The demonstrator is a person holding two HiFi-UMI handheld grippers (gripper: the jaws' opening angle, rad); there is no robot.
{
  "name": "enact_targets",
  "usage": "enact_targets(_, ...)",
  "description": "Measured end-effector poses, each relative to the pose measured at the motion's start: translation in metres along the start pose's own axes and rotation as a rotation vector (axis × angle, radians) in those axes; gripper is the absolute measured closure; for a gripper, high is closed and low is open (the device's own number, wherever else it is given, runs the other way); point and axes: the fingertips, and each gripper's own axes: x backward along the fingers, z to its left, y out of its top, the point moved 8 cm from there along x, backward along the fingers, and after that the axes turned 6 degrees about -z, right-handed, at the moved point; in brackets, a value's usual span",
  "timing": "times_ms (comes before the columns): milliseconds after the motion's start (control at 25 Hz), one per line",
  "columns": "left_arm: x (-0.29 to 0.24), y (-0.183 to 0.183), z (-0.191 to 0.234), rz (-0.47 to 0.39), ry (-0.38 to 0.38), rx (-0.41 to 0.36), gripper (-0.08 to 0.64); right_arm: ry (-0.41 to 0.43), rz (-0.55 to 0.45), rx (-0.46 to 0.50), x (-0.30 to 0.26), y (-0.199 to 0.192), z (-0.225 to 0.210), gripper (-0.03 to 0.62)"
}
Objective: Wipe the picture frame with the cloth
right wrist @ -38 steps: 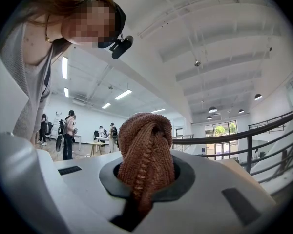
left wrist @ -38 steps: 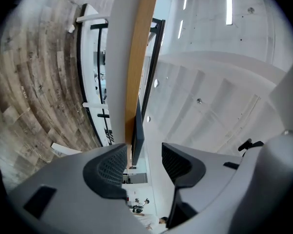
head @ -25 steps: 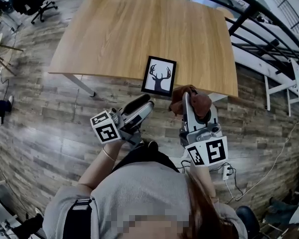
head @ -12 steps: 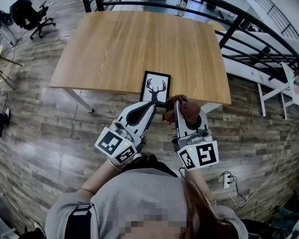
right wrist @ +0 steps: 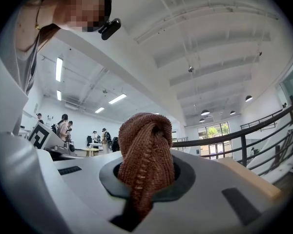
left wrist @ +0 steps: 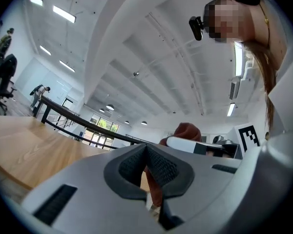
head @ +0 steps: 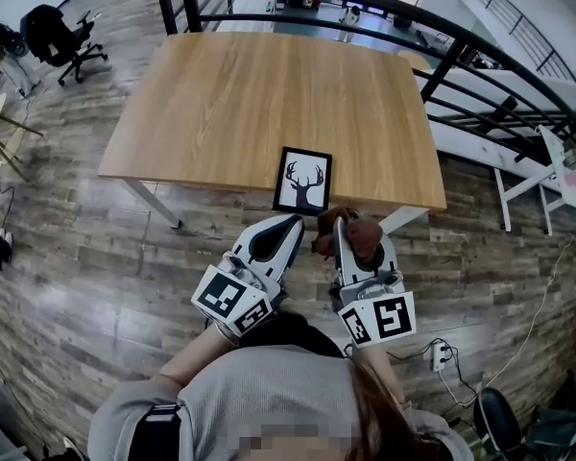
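Note:
The black picture frame point(head: 302, 181), with a deer silhouette on white, lies flat near the front edge of the wooden table point(head: 250, 84). My right gripper point(head: 342, 227) is shut on a bunched brown knitted cloth point(head: 353, 235), just short of the frame's near right corner. In the right gripper view the cloth point(right wrist: 146, 150) bulges out between the jaws of the right gripper point(right wrist: 145, 179). My left gripper point(head: 286, 227) hovers beside it, below the frame. Its jaws have just been closing and are shut with nothing between them point(left wrist: 147, 167). The brown cloth point(left wrist: 188, 130) shows beyond them.
A black railing point(head: 442, 36) runs behind and to the right of the table. An office chair point(head: 62, 22) stands at the far left. A white bench point(head: 518, 133) is at the right. A power strip and cable point(head: 439, 353) lie on the wood floor.
The left gripper has risen, rolled upright and closed its jaws. Both grippers have come closer to the table's front edge and the frame, with the cloth still held in the right one.

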Motion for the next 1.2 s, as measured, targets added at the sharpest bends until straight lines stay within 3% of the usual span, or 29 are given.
enact_targets(280,0.005,0.000,-0.032,0.011,0.004,-0.002,0.552,0.029,-0.013,0.000,0.032,0.015,0.006,0.546)
enact_targets(520,0.038,-0.017,-0.115,-0.008,0.006,-0.007,0.552,0.035,-0.010,-0.015,0.124,0.029,0.017,0.547)
enact_targets(760,0.091,-0.032,-0.204,-0.051,0.100,-0.045,0.552,0.068,0.016,-0.040,0.225,0.041,0.037,0.548)
enact_targets(880,0.114,-0.032,-0.233,-0.057,0.126,-0.032,0.552,0.099,0.024,-0.046,0.253,0.053,0.053,0.546)
enact_targets(1200,0.139,-0.017,-0.283,-0.088,0.097,-0.050,0.552,0.121,-0.046,-0.032,0.295,0.091,0.079,0.546)
